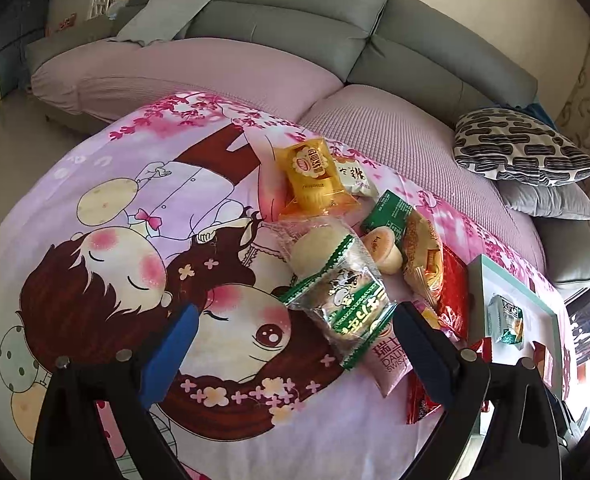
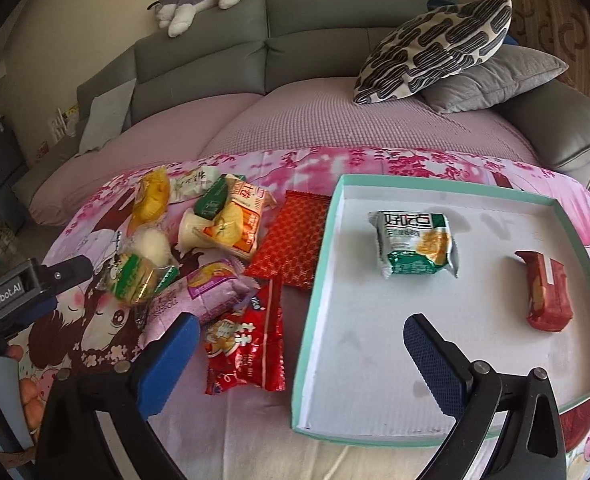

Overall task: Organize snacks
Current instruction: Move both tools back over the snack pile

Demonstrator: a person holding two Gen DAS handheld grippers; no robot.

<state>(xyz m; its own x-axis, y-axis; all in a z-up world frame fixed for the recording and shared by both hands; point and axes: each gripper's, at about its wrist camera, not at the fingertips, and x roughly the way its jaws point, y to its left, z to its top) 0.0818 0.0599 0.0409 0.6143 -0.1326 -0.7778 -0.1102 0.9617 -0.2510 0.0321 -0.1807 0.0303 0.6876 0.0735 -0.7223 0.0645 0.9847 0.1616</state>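
A heap of snack packets lies on a cartoon-print cloth (image 1: 107,208). My left gripper (image 1: 295,344) hangs open over the cloth, its right finger beside a clear green-and-white cake packet (image 1: 347,304) that no pad presses on. Under that packet lies a pink Swiss roll packet (image 1: 391,360). My right gripper (image 2: 303,356) is open and empty. It straddles the left rim of a teal-edged white tray (image 2: 319,280). In the tray are a green biscuit packet (image 2: 415,244) and a red-brown bar (image 2: 547,292). A red packet (image 2: 247,348) lies by the right gripper's left finger.
The heap also has a yellow cake packet (image 1: 315,176), a jelly cup (image 1: 383,246) and a red patterned packet (image 2: 291,240). A grey sofa (image 2: 311,60) with pillows (image 2: 435,48) lies behind. The left gripper (image 2: 71,276) and a hand (image 2: 27,392) show at the left edge.
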